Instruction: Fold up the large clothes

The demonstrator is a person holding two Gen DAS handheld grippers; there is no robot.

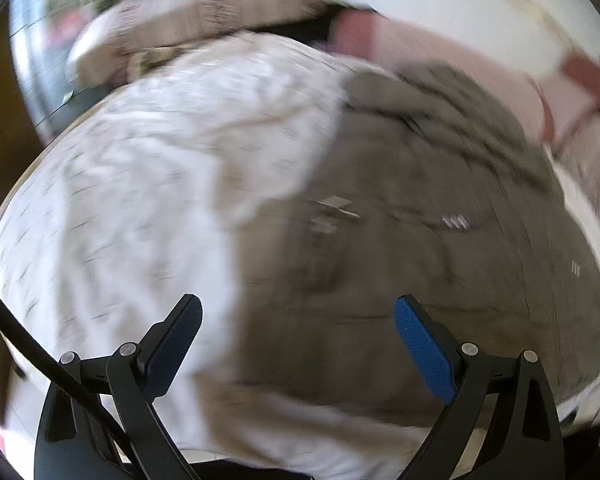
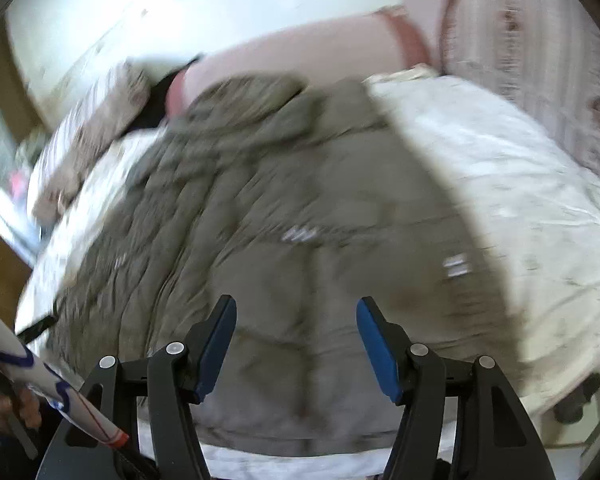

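Note:
A large grey-brown quilted jacket [image 1: 420,240] lies spread on a bed with a white patterned sheet [image 1: 140,200]. It also shows in the right wrist view [image 2: 300,208], with its collar end bunched toward the headboard. My left gripper [image 1: 298,312] is open and empty above the jacket's left edge, where jacket meets sheet. My right gripper [image 2: 296,320] is open and empty above the jacket's near hem. Both views are motion-blurred.
A pink headboard [image 2: 320,44] and a beige pillow [image 1: 204,12] lie at the far end of the bed. White sheet [image 2: 500,168] shows right of the jacket. A person's hand with a white patterned sleeve [image 2: 40,376] is at lower left.

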